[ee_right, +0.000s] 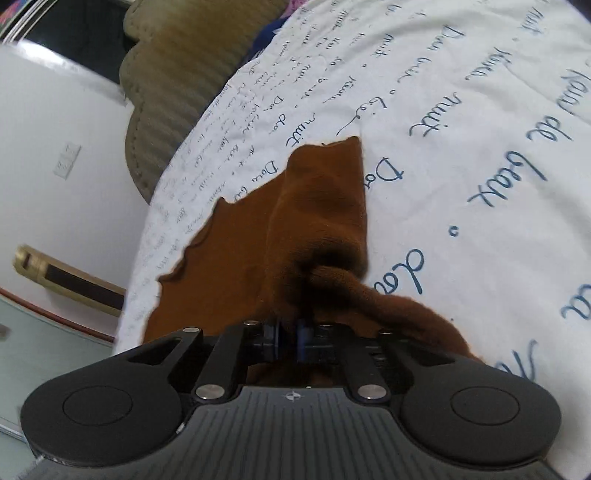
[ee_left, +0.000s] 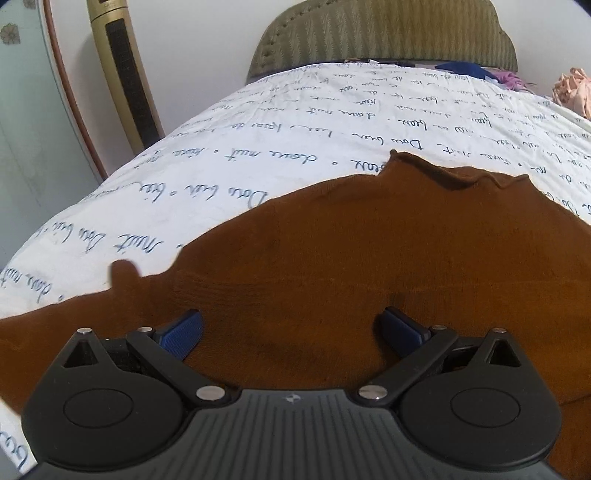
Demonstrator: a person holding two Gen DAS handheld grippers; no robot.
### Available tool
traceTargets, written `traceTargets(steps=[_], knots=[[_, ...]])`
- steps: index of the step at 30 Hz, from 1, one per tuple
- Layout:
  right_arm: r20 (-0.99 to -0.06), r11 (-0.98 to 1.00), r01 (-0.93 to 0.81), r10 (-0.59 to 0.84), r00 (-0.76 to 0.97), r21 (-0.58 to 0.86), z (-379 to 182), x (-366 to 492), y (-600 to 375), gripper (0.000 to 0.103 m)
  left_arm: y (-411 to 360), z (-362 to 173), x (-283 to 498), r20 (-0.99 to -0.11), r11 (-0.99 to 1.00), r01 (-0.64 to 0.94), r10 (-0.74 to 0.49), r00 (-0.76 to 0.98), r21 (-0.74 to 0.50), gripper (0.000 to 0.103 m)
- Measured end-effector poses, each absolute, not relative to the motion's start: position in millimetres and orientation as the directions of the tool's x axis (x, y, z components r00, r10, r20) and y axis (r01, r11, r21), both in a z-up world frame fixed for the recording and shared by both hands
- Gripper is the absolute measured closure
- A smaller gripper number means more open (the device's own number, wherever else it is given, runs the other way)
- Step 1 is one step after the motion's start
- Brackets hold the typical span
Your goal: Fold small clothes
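Observation:
A small brown knit garment (ee_left: 351, 240) lies spread on a white bedsheet (ee_left: 258, 147) printed with blue handwriting. My left gripper (ee_left: 291, 328) is open just above the garment's near part, its blue pads (ee_left: 184, 332) wide apart and empty. In the right wrist view my right gripper (ee_right: 288, 332) is shut on a bunched fold of the same brown garment (ee_right: 321, 206), which is lifted and drawn up from the sheet (ee_right: 480, 147) into a ridge.
An olive padded headboard (ee_left: 384, 33) stands at the far end of the bed. A gold tower fan (ee_left: 122, 70) and a glass door stand to the left. Blue, pink and peach clothes (ee_left: 570, 86) lie at the far right.

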State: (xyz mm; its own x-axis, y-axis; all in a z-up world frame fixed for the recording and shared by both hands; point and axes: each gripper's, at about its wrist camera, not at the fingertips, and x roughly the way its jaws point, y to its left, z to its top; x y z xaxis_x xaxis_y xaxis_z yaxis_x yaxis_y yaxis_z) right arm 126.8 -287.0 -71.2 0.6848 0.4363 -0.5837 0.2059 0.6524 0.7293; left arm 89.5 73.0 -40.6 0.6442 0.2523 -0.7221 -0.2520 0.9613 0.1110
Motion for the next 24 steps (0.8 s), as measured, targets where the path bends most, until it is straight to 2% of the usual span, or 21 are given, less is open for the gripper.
traceTargets(steps=[1, 2, 3, 8, 13, 16, 20, 24], knots=[[-0.584, 0.654, 0.192, 0.455, 0.673, 0.731, -64.6, 124.7, -288.8, 0.063, 77.3, -36.9, 82.7, -0.713, 0.961, -0.258, 0.246, 0.656, 0.095, 0.000], [-0.591, 0.671, 0.174, 0.463, 0.660, 0.720, -55.3, 118.7, -288.5, 0.053, 83.0, -33.8, 75.0, -0.703, 0.961, -0.265, 0.243, 0.668, 0.079, 0.000], [-0.598, 0.701, 0.142, 0.465, 0.653, 0.699, -44.9, 112.0, -287.0, 0.052, 90.8, -30.9, 65.7, -0.697, 0.958, -0.280, 0.246, 0.674, 0.067, 0.000], [-0.589, 0.767, -0.083, 0.553, 0.589, 0.637, -12.4, 87.3, -245.7, 0.052, 163.2, -22.7, 5.7, -0.700, 0.906, -0.420, 0.270, 0.661, -0.048, 0.000], [-0.603, 0.782, -0.235, 0.603, 0.523, 0.578, 1.0, 94.5, -187.6, 0.052, 259.0, -15.3, -49.6, -0.710, 0.742, -0.646, 0.358, 0.606, -0.177, 0.000], [-0.608, 0.766, -0.308, 0.638, 0.472, 0.564, 2.9, 98.3, -154.7, 0.052, 312.7, -7.1, -61.7, -0.722, 0.664, -0.710, 0.369, 0.585, -0.236, 0.000], [-0.623, 0.748, -0.380, 0.663, 0.414, 0.544, 4.9, 99.5, -119.5, 0.052, 364.7, -1.9, -57.9, -0.733, 0.617, -0.718, 0.317, 0.602, -0.323, 0.000], [-0.634, 0.721, -0.483, 0.682, 0.364, 0.498, 15.5, 95.3, -81.5, 0.052, 391.9, -13.5, -39.6, -0.781, 0.595, -0.723, 0.240, 0.576, -0.350, 0.001]])
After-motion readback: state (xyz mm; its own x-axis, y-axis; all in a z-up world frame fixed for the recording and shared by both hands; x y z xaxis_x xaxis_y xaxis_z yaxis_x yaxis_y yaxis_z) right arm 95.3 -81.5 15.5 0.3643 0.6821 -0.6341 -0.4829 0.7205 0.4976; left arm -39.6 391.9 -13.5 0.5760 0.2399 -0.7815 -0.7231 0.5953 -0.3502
